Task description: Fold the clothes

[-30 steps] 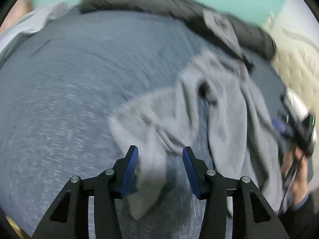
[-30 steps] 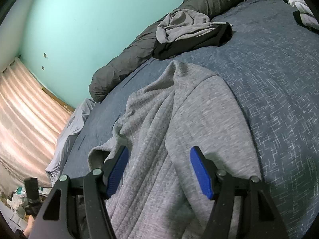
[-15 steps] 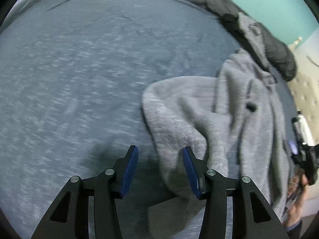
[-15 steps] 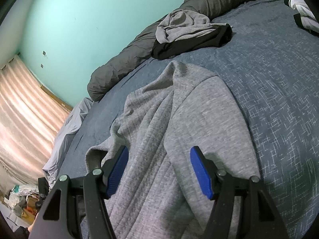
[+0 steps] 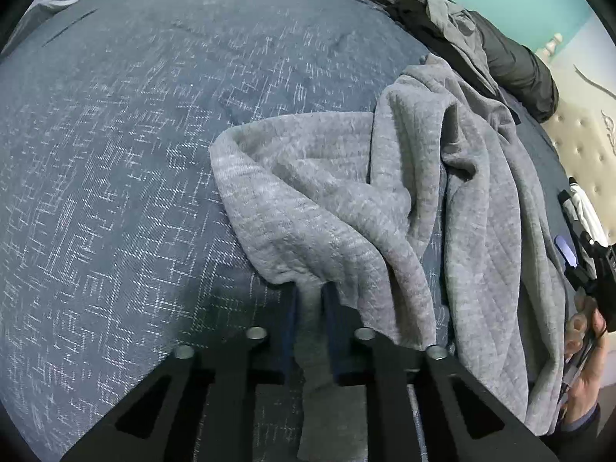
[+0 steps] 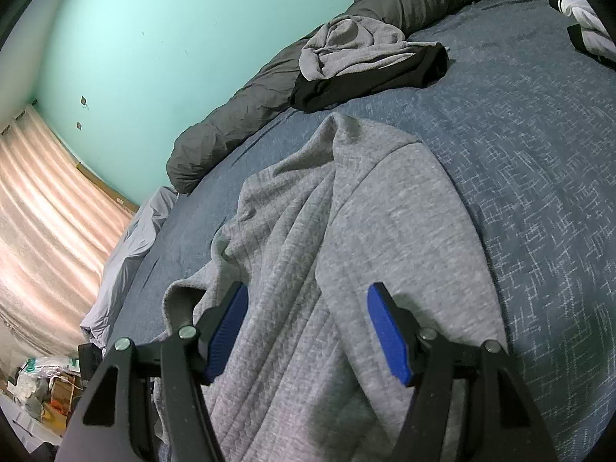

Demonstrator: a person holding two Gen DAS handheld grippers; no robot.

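Left wrist view: left gripper [image 5: 308, 304] has its jaws drawn close together, pinching a strip of the grey sweater [image 5: 338, 208] between the blue pads; fabric hangs down between the fingers toward the camera. Sweater lies crumpled on the blue bedspread [image 5: 115, 154], one part folded over into a rounded flap left of the main bunch, the rest trailing along the right side of the frame. Right gripper [image 5: 595, 265] shows at the far right edge, held by a hand [image 5: 583, 362]; from here I cannot tell how its jaws stand

Right wrist view: right gripper [image 6: 308, 331] jaws spread wide, nothing between the pads, hovering over the sweater's [image 6: 346, 250] quilted-looking fabric. Left pad sits by a curled fabric edge; contact with cloth not clear. Sweater runs from under the gripper away to a peak mid-frame, lying on the bedspread [image 6: 519, 134]

Beyond it: small pile of a grey garment [image 6: 354, 46] on top of a black garment [image 6: 369, 77], resting against a long dark grey rolled duvet [image 6: 250, 107] along the teal wall [image 6: 173, 19]. White and black clothing [image 6: 585, 23] at top right corner. Pinkish curtain [image 6: 42, 231] at left, clutter near the floor below it
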